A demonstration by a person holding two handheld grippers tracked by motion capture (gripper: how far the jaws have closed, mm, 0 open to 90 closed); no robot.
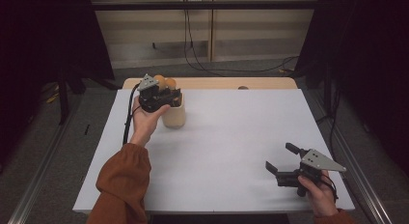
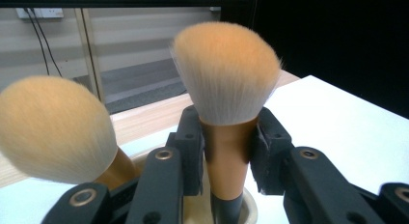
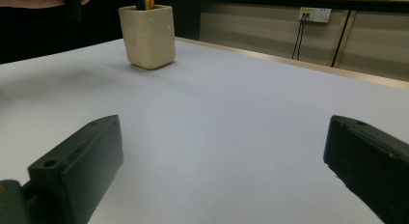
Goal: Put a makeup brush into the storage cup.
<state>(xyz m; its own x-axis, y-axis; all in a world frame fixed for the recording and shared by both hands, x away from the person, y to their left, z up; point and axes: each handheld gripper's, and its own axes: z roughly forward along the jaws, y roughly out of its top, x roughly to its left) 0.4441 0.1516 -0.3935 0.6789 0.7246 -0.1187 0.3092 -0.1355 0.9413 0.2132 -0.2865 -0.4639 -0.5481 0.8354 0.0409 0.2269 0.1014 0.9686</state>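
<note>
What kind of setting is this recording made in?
Probably a lab or recording booth: a white table boxed in by dark curtains, loose cables on the floor, and a wall socket.

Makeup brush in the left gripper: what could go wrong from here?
1. The left gripper is shut on the makeup brush at its copper ferrule, a smooth, tapered part, so it might slip or tilt on a lift.
2. The second brush leans close beside it in the same cream holder; the gripper could drag it along.
3. The holder stands free on the white table, and the right gripper is open far off, so it might tip.
</note>
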